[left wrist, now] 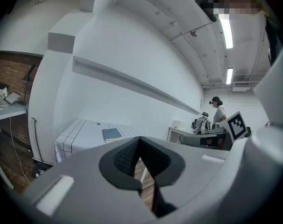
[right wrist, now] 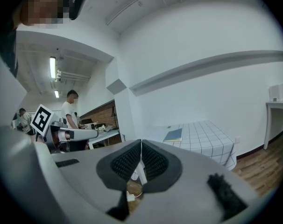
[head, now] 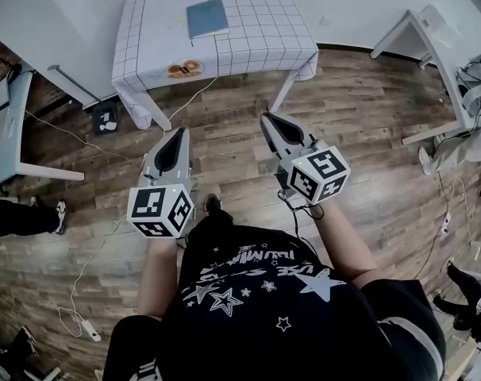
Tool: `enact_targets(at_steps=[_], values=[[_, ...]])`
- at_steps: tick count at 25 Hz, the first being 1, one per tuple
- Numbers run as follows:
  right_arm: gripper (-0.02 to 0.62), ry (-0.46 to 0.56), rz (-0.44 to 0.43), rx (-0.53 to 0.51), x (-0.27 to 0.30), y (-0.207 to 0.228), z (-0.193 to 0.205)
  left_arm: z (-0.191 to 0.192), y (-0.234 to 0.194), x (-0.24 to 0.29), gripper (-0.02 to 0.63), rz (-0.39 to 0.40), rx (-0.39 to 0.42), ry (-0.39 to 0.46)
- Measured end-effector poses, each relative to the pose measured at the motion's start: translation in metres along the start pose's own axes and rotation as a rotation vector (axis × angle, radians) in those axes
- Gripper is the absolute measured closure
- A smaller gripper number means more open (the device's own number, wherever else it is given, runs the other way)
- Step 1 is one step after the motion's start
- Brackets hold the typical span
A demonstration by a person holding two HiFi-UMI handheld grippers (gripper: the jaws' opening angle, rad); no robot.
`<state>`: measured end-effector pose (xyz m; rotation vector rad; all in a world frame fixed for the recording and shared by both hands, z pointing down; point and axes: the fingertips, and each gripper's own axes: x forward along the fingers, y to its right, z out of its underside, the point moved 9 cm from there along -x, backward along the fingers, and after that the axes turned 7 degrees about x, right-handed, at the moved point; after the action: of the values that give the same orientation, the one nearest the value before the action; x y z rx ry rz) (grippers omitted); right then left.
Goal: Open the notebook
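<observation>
Our left gripper [head: 177,136] and right gripper [head: 270,121] point forward above the wooden floor [head: 359,109], each with its jaws pressed together and nothing between them. Well ahead of us, the blue notebook [head: 207,17] lies closed and flat on the table [head: 145,46] with the grid-patterned cloth.

- I see a wood-plank floor [head: 367,117] running under everything.
- A table under a white checked cloth [head: 256,30] stands against the plain white wall [left wrist: 132,55].
- White desks sit off to my left [head: 4,133] and right [head: 435,30].
- There is a brick wall [left wrist: 10,71] behind the left desk, and strip lights [left wrist: 225,29] glow overhead.
</observation>
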<state>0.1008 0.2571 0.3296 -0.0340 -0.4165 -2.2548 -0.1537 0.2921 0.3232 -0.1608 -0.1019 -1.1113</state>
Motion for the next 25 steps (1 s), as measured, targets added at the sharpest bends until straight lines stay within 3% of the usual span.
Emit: enact_targets(at_steps=[14, 25], values=[[0.578, 0.018, 0.076, 0.022, 0.105, 0.001, -0.020, -0.003, -0.104, 0.051, 0.597, 0.093, 0.005, -0.030], [0.578, 0.004, 0.147, 0.046, 0.114, 0.020, -0.021, 0.007, -0.128, 0.084, 0.597, 0.126, -0.044, -0.058]])
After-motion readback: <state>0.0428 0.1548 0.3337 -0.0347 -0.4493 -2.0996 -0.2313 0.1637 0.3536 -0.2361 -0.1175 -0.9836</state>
